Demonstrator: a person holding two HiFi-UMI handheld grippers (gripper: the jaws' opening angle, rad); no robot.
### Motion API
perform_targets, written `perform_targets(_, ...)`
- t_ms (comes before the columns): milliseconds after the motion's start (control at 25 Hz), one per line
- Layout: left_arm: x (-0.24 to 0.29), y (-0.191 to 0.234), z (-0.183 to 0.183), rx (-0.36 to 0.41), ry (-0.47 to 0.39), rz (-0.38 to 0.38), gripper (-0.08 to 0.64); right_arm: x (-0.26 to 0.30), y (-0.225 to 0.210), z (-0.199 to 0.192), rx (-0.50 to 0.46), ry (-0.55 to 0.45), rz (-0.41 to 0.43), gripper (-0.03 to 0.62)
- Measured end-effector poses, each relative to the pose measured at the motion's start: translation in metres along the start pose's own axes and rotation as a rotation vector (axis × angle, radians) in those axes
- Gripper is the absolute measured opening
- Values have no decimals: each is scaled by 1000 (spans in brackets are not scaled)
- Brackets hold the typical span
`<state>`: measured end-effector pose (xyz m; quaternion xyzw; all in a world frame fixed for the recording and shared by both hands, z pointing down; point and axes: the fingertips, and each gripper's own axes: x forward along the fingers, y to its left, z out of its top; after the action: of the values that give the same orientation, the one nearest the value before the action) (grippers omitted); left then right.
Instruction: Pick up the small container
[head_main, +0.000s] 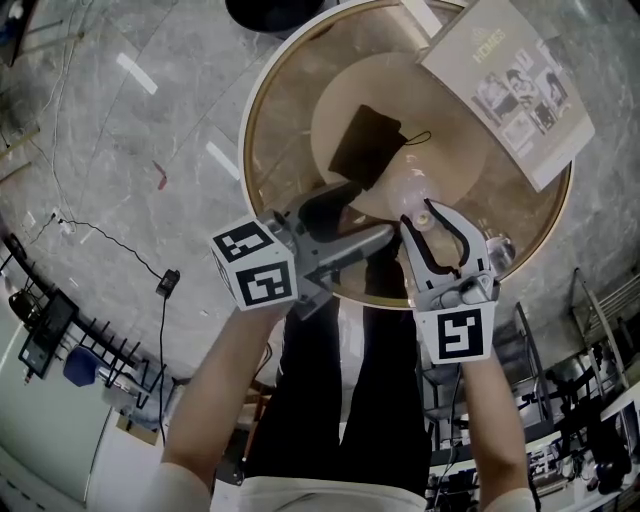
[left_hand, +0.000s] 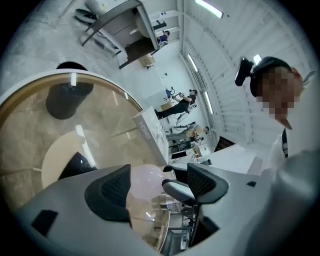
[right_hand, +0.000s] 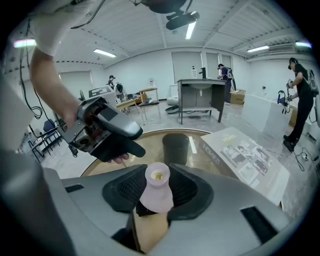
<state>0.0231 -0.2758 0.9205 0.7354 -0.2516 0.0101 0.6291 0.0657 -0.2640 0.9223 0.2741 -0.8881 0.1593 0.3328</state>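
The small container (right_hand: 157, 189) is a pale pink flask with a narrow neck and an open mouth. My right gripper (right_hand: 159, 194) is shut on it, the ribbed pads pressing its sides. In the head view the container (head_main: 407, 192) sits at the near edge of the round glass table (head_main: 250, 150), at the tips of the right gripper (head_main: 425, 213). My left gripper (head_main: 365, 215) lies on its side just left of it, jaws wide apart. In the left gripper view the pink container (left_hand: 145, 179) shows between the open left gripper (left_hand: 157, 186), untouched by its pads.
A large book (head_main: 505, 85) lies on the far right of the table. A black pouch (head_main: 365, 145) rests on the pale disc under the glass. A black cup (right_hand: 176, 147) stands at the far rim. Desks and people are in the room behind.
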Motion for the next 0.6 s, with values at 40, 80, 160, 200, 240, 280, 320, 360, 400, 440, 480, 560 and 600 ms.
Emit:
perform_targets(40,2,0,0,-25,-7,-11,354,-1,0,3,-3,-1,7,150)
perform_targets(80,3,0,0,-47,-13,-18,356,-3,1,6,-5,-2,15,150)
perform_targets(160,6,0,-2,-79,-22,-31,365,-7,4,12,-8,3,31,150)
perform_targets(200,8,0,-3,-91,-25,-40,368,-9,5,15,-11,5,37,150)
perform_targets(240,9,0,-4,-104,-30,-51,370,-10,7,18,-14,5,42,150)
perform_targets(280,11,0,-5,-120,-36,-61,374,-11,7,20,-16,2,46,150)
perform_targets(320,12,1,-5,-142,-44,-70,376,-11,8,23,-18,0,50,150)
perform_targets(360,13,1,-4,-169,-53,-77,378,-11,8,24,-21,-2,53,150)
perform_targets(400,13,2,-4,-199,-61,-84,381,-12,8,26,-23,-2,56,150)
perform_targets(440,14,3,-4,-229,-69,-93,385,-13,7,28,-25,-2,58,150)
perform_targets(480,15,3,-4,-255,-75,-104,390,-13,7,30,-27,-3,61,150)
perform_targets(560,17,3,-4,-295,-85,-132,402,-16,7,34,-29,-6,68,150)
perform_targets(600,19,2,-4,-316,-90,-150,407,-17,7,36,-28,-7,72,150)
